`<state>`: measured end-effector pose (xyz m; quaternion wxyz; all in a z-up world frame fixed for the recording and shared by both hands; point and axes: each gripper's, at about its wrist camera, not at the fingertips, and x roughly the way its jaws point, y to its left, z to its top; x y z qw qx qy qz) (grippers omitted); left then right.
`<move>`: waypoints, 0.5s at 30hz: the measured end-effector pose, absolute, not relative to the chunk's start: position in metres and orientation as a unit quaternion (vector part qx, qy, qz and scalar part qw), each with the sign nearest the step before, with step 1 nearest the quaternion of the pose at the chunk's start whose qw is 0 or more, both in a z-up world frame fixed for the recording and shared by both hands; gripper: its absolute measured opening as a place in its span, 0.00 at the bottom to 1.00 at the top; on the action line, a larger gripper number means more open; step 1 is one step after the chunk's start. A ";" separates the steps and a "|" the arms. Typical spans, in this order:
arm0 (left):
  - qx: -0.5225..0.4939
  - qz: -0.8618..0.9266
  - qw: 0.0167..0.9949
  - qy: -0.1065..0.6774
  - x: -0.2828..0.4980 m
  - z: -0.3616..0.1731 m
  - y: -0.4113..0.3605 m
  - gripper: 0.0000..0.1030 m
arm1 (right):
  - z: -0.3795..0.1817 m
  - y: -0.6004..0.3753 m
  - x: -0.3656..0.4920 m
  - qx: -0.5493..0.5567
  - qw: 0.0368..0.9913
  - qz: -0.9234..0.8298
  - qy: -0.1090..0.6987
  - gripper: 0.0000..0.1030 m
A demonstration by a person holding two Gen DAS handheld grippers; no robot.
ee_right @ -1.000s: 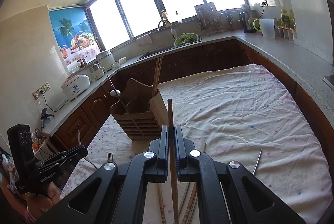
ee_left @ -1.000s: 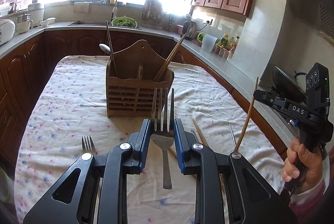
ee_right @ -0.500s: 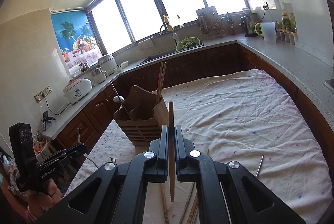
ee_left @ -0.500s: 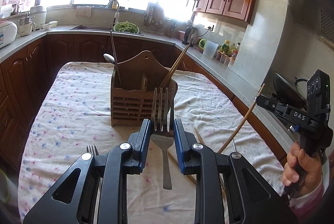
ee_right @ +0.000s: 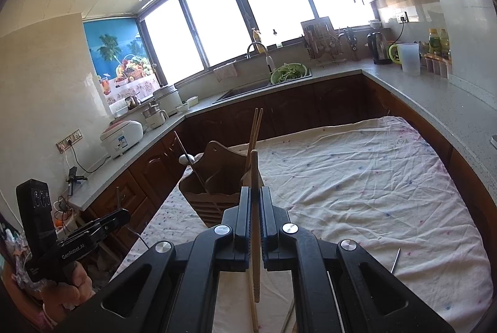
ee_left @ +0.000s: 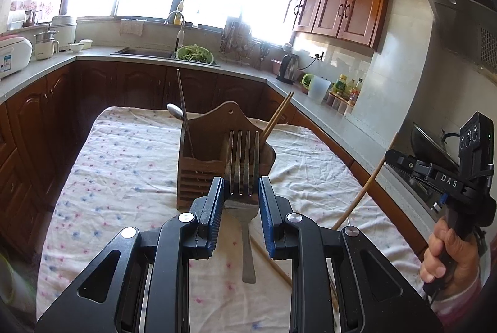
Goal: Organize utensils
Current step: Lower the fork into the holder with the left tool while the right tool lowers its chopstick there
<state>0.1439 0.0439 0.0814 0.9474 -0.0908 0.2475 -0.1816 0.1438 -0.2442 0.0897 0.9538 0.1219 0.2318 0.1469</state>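
Kitchen, right gripper [ee_left: 392,153] marked DAS, chopstick [ee_left: 363,187]

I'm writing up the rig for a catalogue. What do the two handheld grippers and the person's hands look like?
Both grippers are black plastic with silver pivot screws. The left gripper has blue ribbed pads and white "GenRobot.AI" lettering; the right gripper has black pads and white "DAS" lettering. The right hand is bare, with a pink sleeve.
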 end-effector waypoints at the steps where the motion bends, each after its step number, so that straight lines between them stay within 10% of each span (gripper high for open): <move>1: -0.091 -0.180 0.949 0.243 0.147 0.085 0.045 0.20 | 0.094 -0.242 0.147 0.121 0.955 0.149 0.228 0.05; 15: -0.098 -0.130 0.972 0.169 0.234 0.146 0.065 0.20 | 0.163 -0.206 0.220 0.110 0.969 0.163 0.150 0.05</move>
